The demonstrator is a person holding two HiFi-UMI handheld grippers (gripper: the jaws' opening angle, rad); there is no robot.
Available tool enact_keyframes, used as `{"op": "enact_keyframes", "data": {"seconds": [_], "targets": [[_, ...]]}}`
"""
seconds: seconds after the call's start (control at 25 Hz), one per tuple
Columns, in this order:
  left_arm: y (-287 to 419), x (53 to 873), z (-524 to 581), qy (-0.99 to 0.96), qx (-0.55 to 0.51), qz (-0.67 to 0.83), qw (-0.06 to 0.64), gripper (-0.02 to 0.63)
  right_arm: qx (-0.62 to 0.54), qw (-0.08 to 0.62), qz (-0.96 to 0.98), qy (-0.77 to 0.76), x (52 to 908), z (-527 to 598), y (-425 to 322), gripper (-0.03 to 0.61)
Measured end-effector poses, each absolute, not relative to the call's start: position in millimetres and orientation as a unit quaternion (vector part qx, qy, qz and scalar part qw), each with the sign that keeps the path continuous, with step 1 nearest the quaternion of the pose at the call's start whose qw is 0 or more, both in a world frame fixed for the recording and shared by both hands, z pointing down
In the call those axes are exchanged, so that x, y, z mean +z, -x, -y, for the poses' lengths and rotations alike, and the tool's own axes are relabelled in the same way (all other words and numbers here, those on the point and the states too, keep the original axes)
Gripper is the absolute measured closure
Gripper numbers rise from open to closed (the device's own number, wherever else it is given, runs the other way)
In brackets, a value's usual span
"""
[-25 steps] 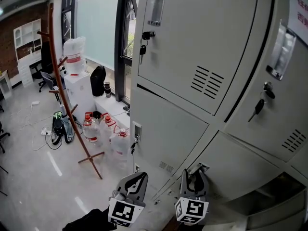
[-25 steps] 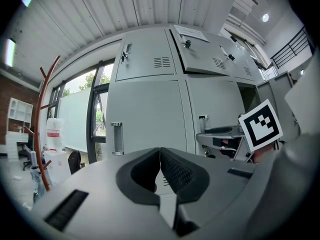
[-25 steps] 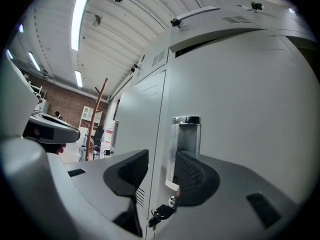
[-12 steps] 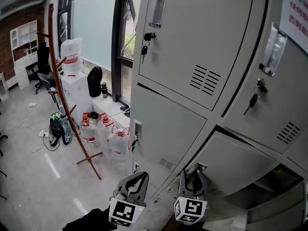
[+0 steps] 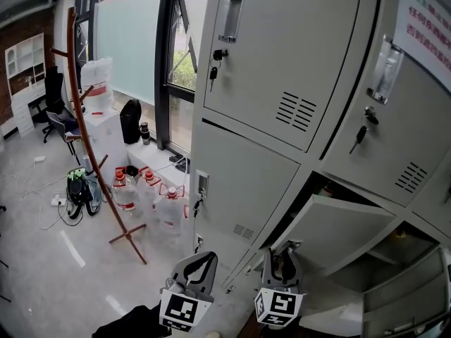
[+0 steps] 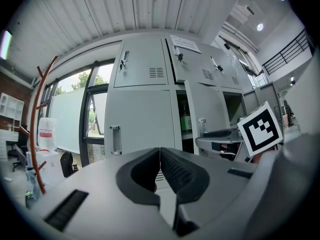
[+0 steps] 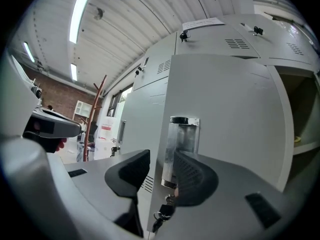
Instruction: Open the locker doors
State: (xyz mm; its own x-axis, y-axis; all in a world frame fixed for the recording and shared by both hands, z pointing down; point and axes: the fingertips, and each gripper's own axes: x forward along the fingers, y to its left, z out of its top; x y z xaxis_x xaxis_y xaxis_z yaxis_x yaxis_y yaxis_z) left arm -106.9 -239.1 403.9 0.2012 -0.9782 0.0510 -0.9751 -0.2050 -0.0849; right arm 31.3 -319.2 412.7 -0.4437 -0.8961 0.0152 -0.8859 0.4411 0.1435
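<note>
A bank of grey lockers point(image 5: 282, 55) fills the right of the head view. The lower middle locker door point(image 5: 345, 227) stands swung partly out, and its dark inside shows above it. My right gripper point(image 5: 283, 259) is at that door's free edge. In the right gripper view, my right gripper point(image 7: 161, 156) straddles the door edge. The chrome handle point(image 7: 181, 149) is in front of the right pad, and a key point(image 7: 164, 211) hangs below it. The jaws have just been closing, but a gap still shows at the left pad. My left gripper point(image 5: 204, 259) point(image 6: 160, 151) is shut and empty, left of the door.
A wooden coat stand point(image 5: 84, 118) rises on the left, with water jugs point(image 5: 169, 210) and a bag point(image 5: 77, 189) on the floor by the window. An open lower compartment point(image 5: 409, 273) lies at the right. Keys hang in the upper doors point(image 5: 213, 72).
The lower middle locker door has swung further out, showing more of the compartment behind it. Both grippers keep nearly the same place in the picture.
</note>
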Motion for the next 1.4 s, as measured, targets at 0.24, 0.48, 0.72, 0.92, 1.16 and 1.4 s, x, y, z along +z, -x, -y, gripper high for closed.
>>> {"op": "enact_keyframes", "data": {"seconds": [0.24, 0.48, 0.72, 0.92, 1.16, 1.4], "targets": [[105, 404, 223, 0.787, -0.043, -0.615, 0.018, 0.591, -0.058, 0.048, 0.836, -0.543, 413, 296, -37, 0.414], [91, 406, 209, 0.807, -0.039, -0.590, 0.019, 0.591, -0.061, 0.052, 0.821, -0.565, 414, 269, -49, 0.425], [70, 406, 193, 0.828, -0.033, -0.559, 0.022, 0.591, -0.064, 0.056, 0.805, -0.587, 415, 242, -66, 0.425], [58, 405, 179, 0.843, -0.030, -0.537, 0.025, 0.591, -0.062, 0.056, 0.792, -0.605, 416, 221, -82, 0.417], [40, 406, 163, 0.859, -0.029, -0.511, 0.029, 0.589, -0.059, 0.060, 0.774, -0.628, 418, 197, -106, 0.405], [22, 407, 152, 0.873, -0.030, -0.487, 0.032, 0.591, -0.055, 0.062, 0.752, -0.654, 419, 178, -134, 0.403]]}}
